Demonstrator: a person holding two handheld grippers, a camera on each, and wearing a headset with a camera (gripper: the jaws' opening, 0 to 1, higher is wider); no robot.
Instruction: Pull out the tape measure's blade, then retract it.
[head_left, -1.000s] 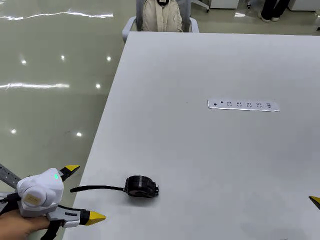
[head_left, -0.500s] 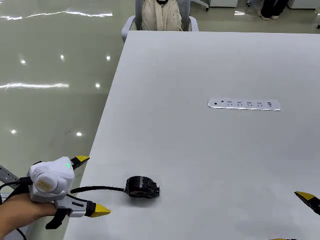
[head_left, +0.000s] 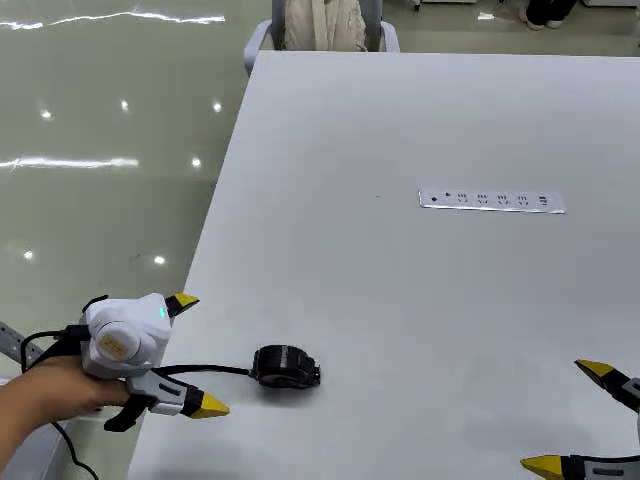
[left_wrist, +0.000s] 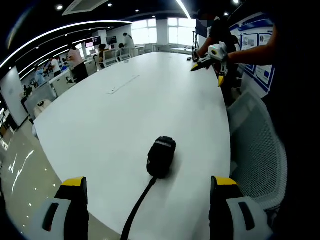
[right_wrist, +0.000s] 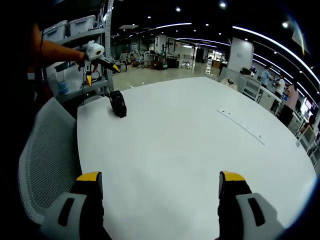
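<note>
While the tape measure (head_left: 285, 366) lies near the table's (head_left: 400, 280) 7 o'clock edge, the left gripper (head_left: 198, 352) sits at its 9 o'clock, jaws wide, empty. Right gripper (head_left: 568, 416) at its 4 o'clock, well apart, jaws wide, empty.

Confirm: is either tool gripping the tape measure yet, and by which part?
Nothing is held. The left tool is open, jaws either side of the black strap of the tape measure; the right tool is open, well away.
</note>
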